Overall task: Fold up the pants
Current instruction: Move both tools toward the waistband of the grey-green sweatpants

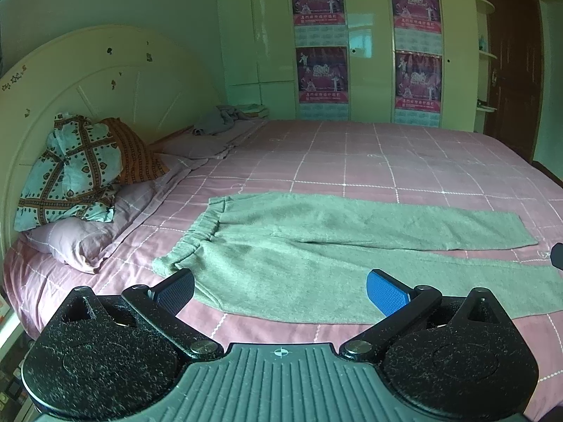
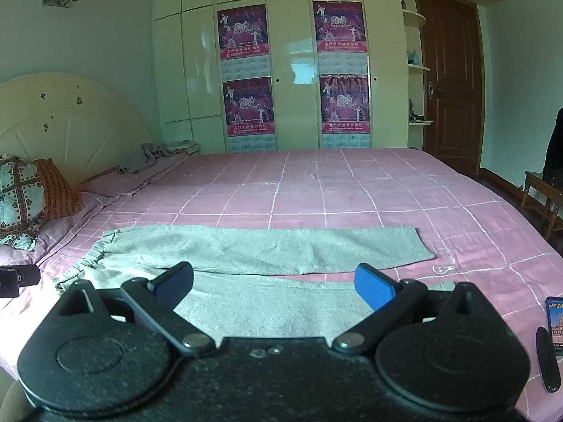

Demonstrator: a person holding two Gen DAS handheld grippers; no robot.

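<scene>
Pants [image 1: 316, 246]: fuzzy matt knit cloth, grey-green. Bed sheet [image 1: 387, 161] under the pants: smooth woven cloth, pink, stitched white grid. Behind the bed, wardrobe [image 2: 292, 52]: glossy lacquered panels with paper posters [image 2: 242, 31]. My left tongs [image 1: 281, 286]: matt black plastic arms, ribbed pads, shiny metal pivot screws.

Pants [image 1: 316, 246] lie flat on the bed [image 1: 387, 154], pillows [image 1: 70, 183] to their left.
</scene>
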